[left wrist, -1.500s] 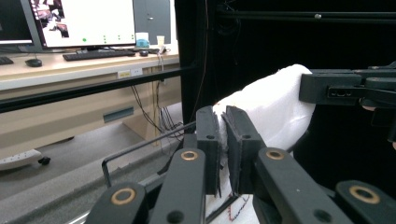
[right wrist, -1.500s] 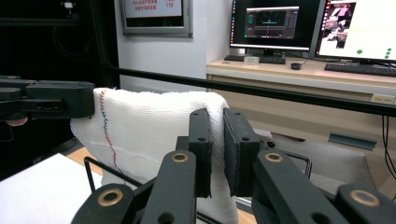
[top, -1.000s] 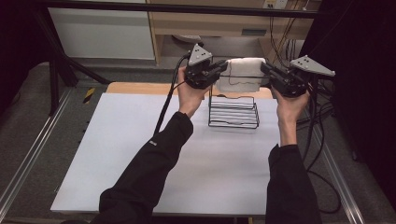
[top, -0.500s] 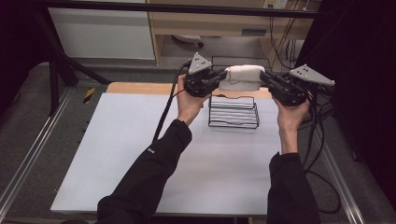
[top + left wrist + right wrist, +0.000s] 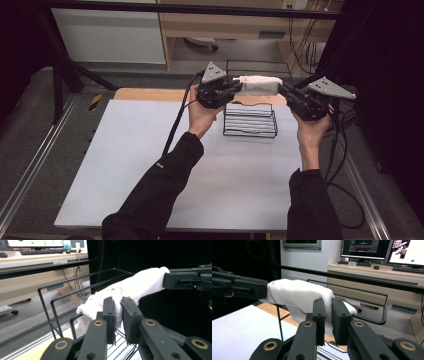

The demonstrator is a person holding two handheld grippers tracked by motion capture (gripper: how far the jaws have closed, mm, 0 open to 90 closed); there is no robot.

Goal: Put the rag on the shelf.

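left gripper (image 5: 235, 89): pinches one end of white cloth (image 5: 257, 84), jaws just loosening | right gripper (image 5: 286, 92): squeezes other end | over wire rack (image 5: 250, 121)

White cloth (image 5: 130, 290) between the left gripper's (image 5: 119, 315) jaws (just opening), over a wire rack (image 5: 75, 292)

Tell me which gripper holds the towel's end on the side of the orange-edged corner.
The left gripper: it pinches the white towel at that end; the right gripper holds the opposite end.
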